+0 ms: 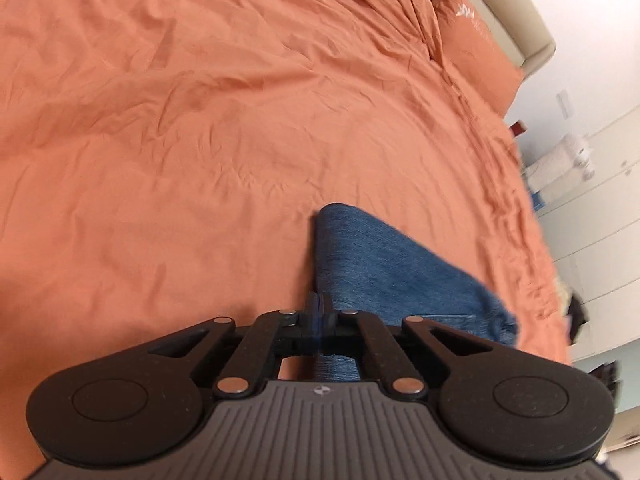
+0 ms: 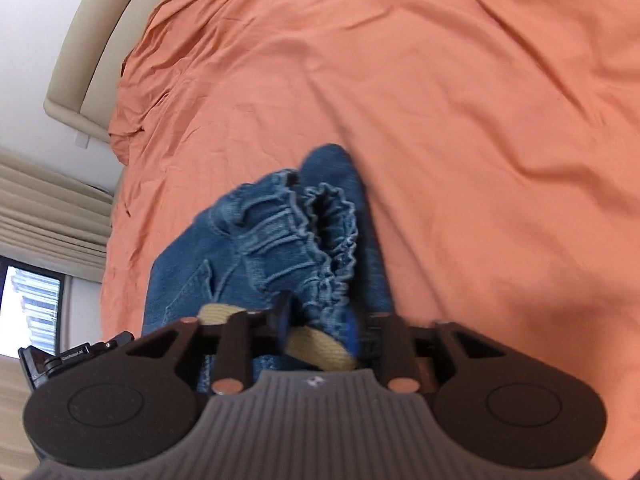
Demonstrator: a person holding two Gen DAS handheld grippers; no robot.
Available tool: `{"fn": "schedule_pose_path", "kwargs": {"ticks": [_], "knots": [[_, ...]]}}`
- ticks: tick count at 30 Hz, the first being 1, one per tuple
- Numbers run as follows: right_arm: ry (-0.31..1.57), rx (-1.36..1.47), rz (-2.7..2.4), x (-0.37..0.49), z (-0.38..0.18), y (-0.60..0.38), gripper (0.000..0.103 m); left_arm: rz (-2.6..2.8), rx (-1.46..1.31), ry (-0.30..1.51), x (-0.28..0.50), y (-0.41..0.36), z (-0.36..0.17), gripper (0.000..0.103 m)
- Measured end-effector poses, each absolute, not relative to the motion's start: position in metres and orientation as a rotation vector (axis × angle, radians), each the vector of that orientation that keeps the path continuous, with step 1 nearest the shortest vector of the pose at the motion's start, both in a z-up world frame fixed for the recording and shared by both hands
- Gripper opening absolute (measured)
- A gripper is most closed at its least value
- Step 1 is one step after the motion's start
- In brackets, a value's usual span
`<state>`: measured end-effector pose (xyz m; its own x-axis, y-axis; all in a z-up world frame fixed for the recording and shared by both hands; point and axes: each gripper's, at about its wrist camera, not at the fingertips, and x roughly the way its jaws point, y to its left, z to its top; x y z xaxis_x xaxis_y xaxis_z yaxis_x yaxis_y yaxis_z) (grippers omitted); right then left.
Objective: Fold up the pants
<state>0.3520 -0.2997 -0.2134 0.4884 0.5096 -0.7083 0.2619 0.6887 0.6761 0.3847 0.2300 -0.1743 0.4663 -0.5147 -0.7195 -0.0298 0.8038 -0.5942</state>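
Blue denim pants (image 1: 384, 264) hang above an orange bed sheet (image 1: 200, 120). My left gripper (image 1: 319, 312) is shut on a fold of the denim, and the cloth drapes away to the right. In the right wrist view the pants (image 2: 260, 240) show their gathered elastic waistband (image 2: 328, 220) and a pocket. My right gripper (image 2: 324, 324) is shut on the bunched waistband, with a tan inner label between the fingers. The pants' lower legs are hidden.
The orange sheet (image 2: 480, 120) covers a wide bed. An orange pillow (image 1: 476, 44) leans on a beige headboard (image 1: 516, 12). White cabinets (image 1: 592, 200) stand at the right. Beige curtains (image 2: 48, 208) and a window (image 2: 32, 304) are at the left.
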Motion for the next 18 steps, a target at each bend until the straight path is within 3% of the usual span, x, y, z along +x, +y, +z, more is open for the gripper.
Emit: {"fn": "schedule_pose_path", "kwargs": {"ticks": [1,3,6,7,11,13,14,15,18], "knots": [[1.090,0.834,0.185,0.352,-0.216,-0.302,0.051,-0.333,-0.610,1.060,0.384,0.233,-0.176,0.007],[1.121,0.855,0.201,0.356,-0.224,-0.307,0.062,-0.369,-0.624,1.080,0.384,0.233,-0.183,0.025],[1.135,0.946,0.248,0.361,-0.242,-0.314,0.062,-0.392,-0.616,1.119,0.383,0.222,-0.197,0.047],[1.134,0.968,0.255,0.363,-0.248,-0.315,0.062,-0.395,-0.613,1.137,0.382,0.217,-0.203,0.048],[1.112,1.071,0.277,0.365,-0.268,-0.318,0.057,-0.392,-0.657,1.190,0.383,0.204,-0.226,0.048],[1.098,1.076,0.294,0.364,-0.267,-0.316,0.035,-0.406,-0.683,1.197,0.383,0.200,-0.231,0.028],[1.087,1.056,0.306,0.363,-0.262,-0.313,0.032,-0.411,-0.676,1.192,0.383,0.198,-0.229,0.017],[1.072,1.030,0.320,0.362,-0.255,-0.311,0.025,-0.412,-0.656,1.178,0.382,0.195,-0.224,0.012],[1.028,0.971,0.361,0.363,-0.228,-0.304,0.019,-0.432,-0.579,1.133,0.381,0.189,-0.203,0.007]]}}
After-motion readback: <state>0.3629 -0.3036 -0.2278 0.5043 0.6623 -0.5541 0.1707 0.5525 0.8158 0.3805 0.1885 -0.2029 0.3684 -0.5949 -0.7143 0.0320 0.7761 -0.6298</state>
